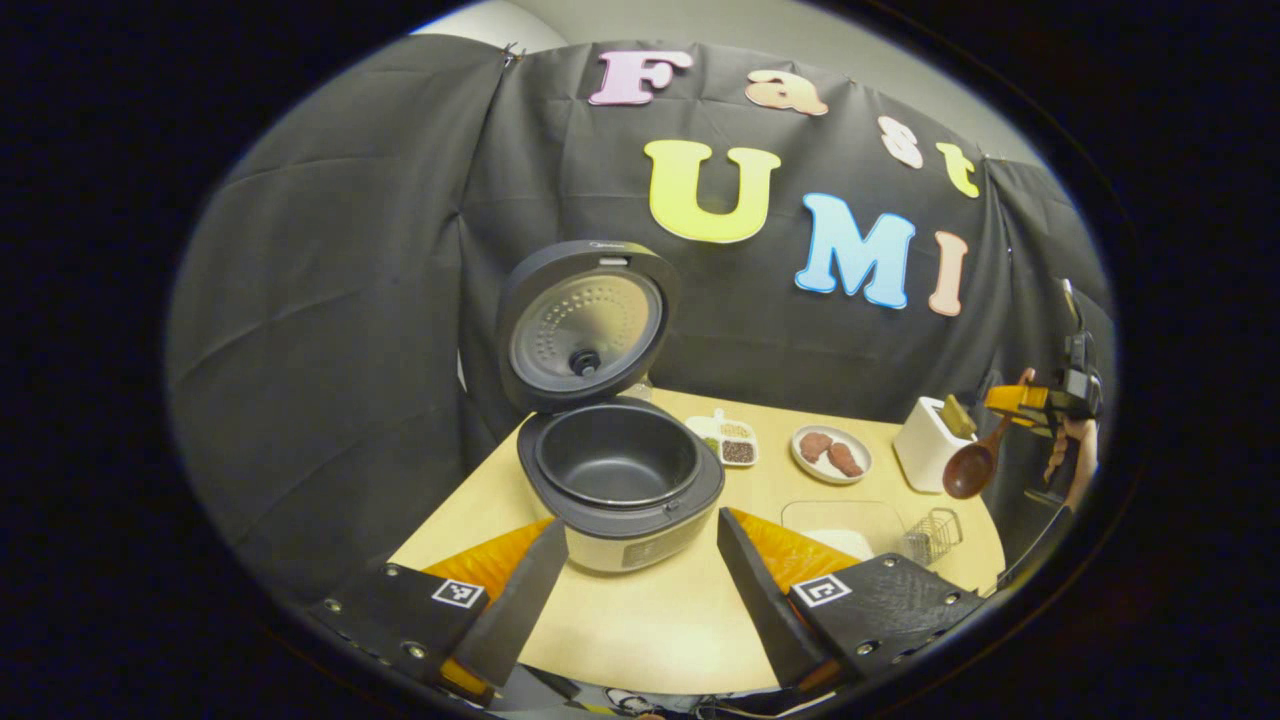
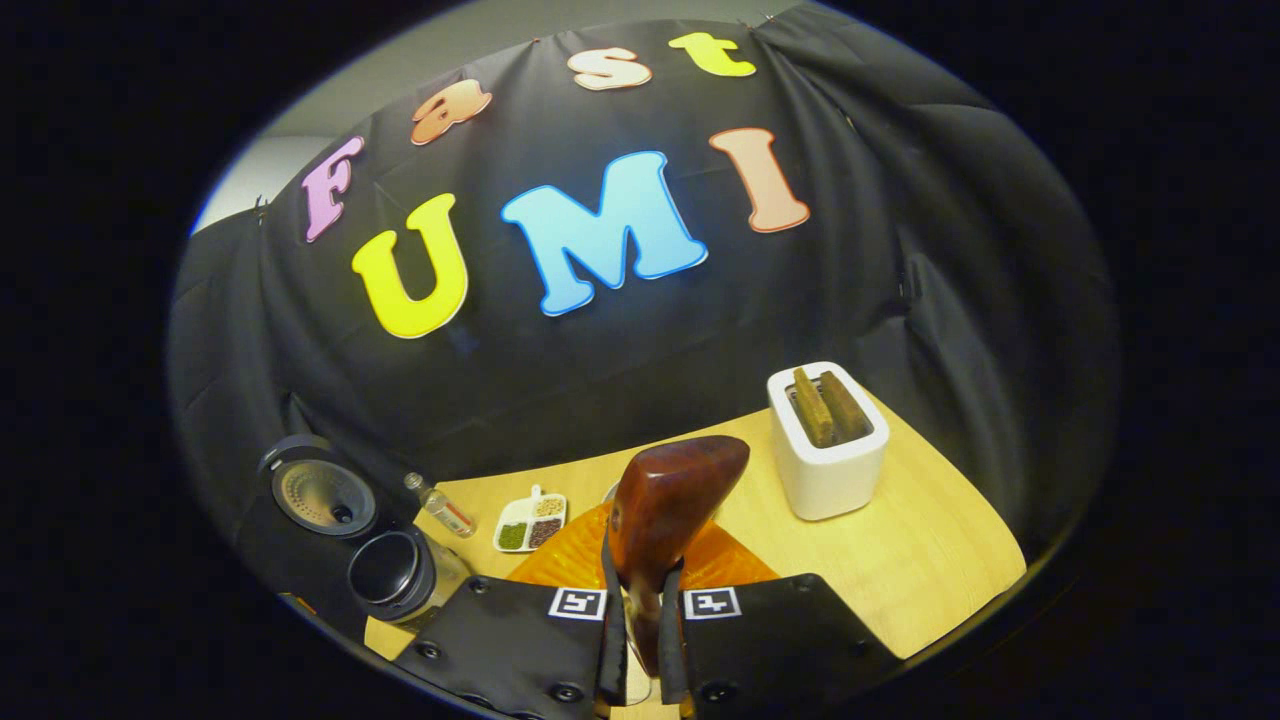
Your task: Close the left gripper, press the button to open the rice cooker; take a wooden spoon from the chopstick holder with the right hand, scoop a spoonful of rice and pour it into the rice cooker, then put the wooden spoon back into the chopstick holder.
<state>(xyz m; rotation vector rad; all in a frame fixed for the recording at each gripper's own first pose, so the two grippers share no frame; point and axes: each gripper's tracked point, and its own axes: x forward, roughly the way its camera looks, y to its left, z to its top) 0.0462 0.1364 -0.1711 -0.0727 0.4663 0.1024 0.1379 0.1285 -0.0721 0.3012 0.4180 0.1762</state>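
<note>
Fingers of right gripper (image 2: pixel 640 640) clenched on dark brown wooden spoon (image 2: pixel 668 500); left gripper (image 1: pixel 640 590) released. Spoon judged stiff, light; best held mid-handle.

Pale wooden table (image 1: pixel 640 620) under rice cooker (image 1: pixel 620 480), plate (image 1: pixel 830 455), toaster (image 2: pixel 828 440).

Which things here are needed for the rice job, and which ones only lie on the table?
Needed: rice cooker, lid open; wooden spoon, held in the right gripper; clear container of rice.

Only lying about: toaster, divided dish of beans, plate with two brown pieces, small wire basket, small bottle.
</note>
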